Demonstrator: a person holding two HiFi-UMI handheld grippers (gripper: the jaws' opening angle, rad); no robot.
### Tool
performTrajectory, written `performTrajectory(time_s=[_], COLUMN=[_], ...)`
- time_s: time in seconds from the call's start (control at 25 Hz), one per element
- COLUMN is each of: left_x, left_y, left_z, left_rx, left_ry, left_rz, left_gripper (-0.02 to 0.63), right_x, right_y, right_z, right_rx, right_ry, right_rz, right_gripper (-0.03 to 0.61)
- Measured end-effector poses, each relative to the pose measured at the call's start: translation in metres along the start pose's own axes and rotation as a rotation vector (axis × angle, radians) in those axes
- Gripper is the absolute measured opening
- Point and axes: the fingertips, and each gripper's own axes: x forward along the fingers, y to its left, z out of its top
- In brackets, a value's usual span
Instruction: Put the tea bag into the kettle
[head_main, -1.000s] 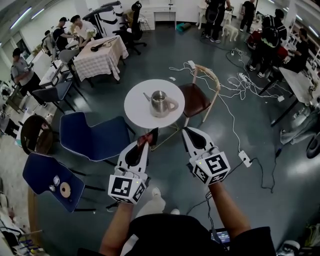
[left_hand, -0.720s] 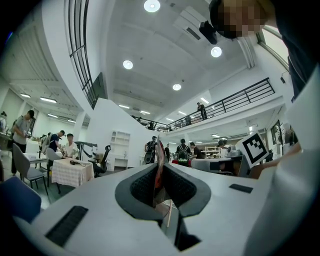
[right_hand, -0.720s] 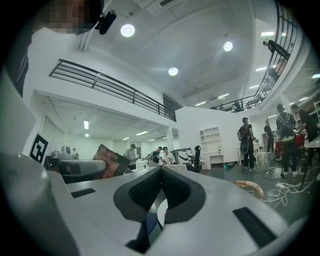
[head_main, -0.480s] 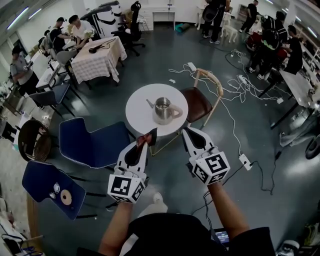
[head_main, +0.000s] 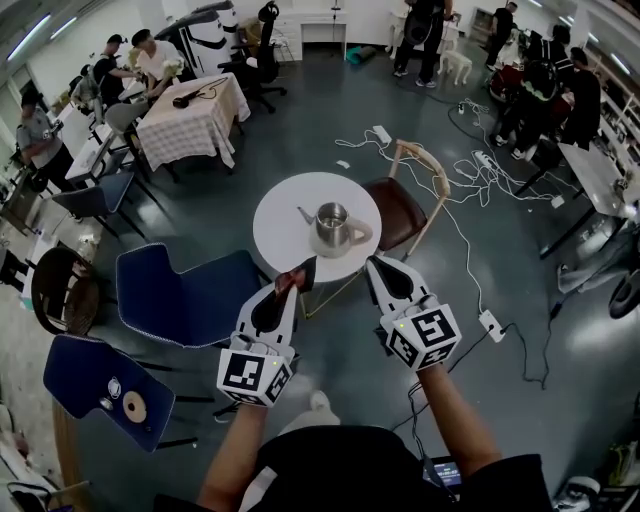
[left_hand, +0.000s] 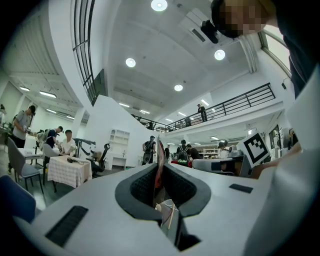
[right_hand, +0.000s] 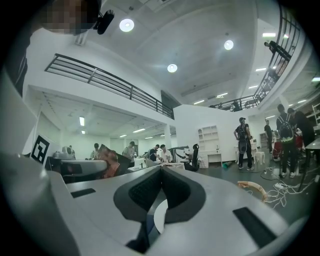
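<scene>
A steel kettle (head_main: 332, 228) with an open top stands on a small round white table (head_main: 283, 215) ahead of me. My left gripper (head_main: 293, 279) is held level just short of the table's near edge. It is shut on a red and dark tea bag packet (head_main: 303, 268), which stands on edge between the pads (left_hand: 160, 161). My right gripper (head_main: 371, 262) is beside it on the right, jaws shut with nothing between them (right_hand: 161, 169). In the right gripper view the tea bag (right_hand: 106, 159) shows off to the left.
A wooden chair with a brown seat (head_main: 400, 205) stands right of the table. Blue chairs (head_main: 185, 282) sit to its left. Cables (head_main: 470, 175) and a power strip (head_main: 490, 319) lie on the floor at right. A checked-cloth table (head_main: 190, 118) and several people are farther back.
Both grippers have travelled forward together; the white table and kettle have drawn closer to their tips. The tea bag stays held in the left gripper.
</scene>
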Motion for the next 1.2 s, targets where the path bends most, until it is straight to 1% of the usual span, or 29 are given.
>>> performTrajectory(time_s=[0.24,0.36,0.56,0.72,0.84,1.0,1.2], left_x=[0.004,0.003,0.003,0.006,0.013,0.026,0.046], left_y=[0.031,0.043,0.063,0.066,0.068,0.069,0.065], left_z=[-0.005,-0.011,-0.01,-0.015,-0.019,-0.025,-0.027], left_rx=[-0.024,-0.035,-0.068,-0.08,-0.088,-0.088,-0.075], left_ry=[0.002,0.006,0.004,-0.007,-0.001,0.006,0.009], left_rz=[-0.024,-0.022,-0.022,-0.035,-0.041,-0.05,-0.048], left_gripper=[0.037,0.037,0.037,0.037,0.037,0.037,0.038], right_x=[0.029,0.036,0.047,0.047,0.05,0.058,0.065], right_y=[0.005,0.005,0.01,0.013,0.012,-0.002,-0.024], right_z=[-0.007,-0.014,-0.015,-0.01,-0.004,-0.004,-0.009], right_rx=[0.038,0.06,0.042,0.018,0.017,0.013,0.024], right_ry=[0.013,0.016,0.032,0.034,0.011,0.01,0.004], right_rz=[-0.029,-0.042,-0.061,-0.065,-0.043,-0.06,-0.058], right_gripper=[0.018,0.017,0.017,0.018,0.017,0.017,0.018])
